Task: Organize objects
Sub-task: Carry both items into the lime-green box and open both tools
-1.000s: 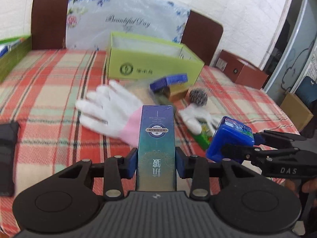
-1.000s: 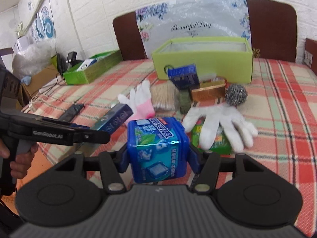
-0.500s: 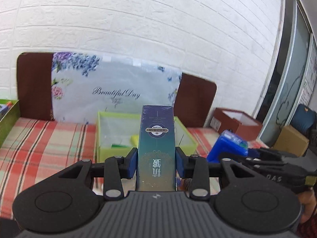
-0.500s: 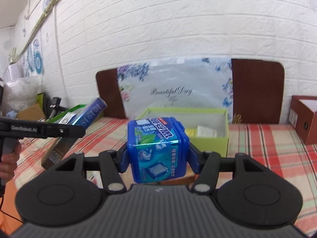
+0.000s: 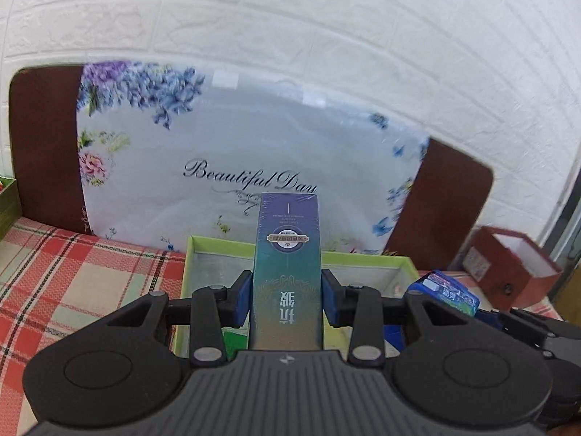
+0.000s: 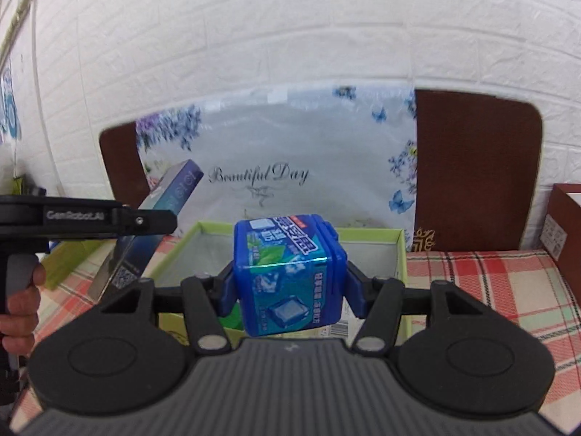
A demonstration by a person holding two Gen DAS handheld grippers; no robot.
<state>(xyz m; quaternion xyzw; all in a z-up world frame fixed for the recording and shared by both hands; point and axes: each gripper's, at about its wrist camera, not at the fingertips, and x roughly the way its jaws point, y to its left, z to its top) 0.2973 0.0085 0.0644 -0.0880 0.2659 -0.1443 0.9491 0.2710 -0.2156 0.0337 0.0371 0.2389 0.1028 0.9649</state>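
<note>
1. Left wrist view, landmark is the green box on the plaid bedspread. Left of it lies only bare plaid, with the corner of another green tray at the far edge.
2. Left gripper is clamped on a tall carton, blue pads pressing its two long sides. The carton stands upright above the box's near wall; gripped low, probably so it can go in end first.
3. Right of the box, the right gripper shows side-on, carrying a blue tub near the box's right wall. A red box sits well beyond.
4. Right wrist view: a hand at far left holds the left tool; the carton leans over the box's left edge.
5. Right gripper is closed on the tub, pads on its flanks, lid upward, above the box's open interior.
6. Judgement: both items are poised for dropping in; the box already holds things near its front wall, so space may be tight.
</note>
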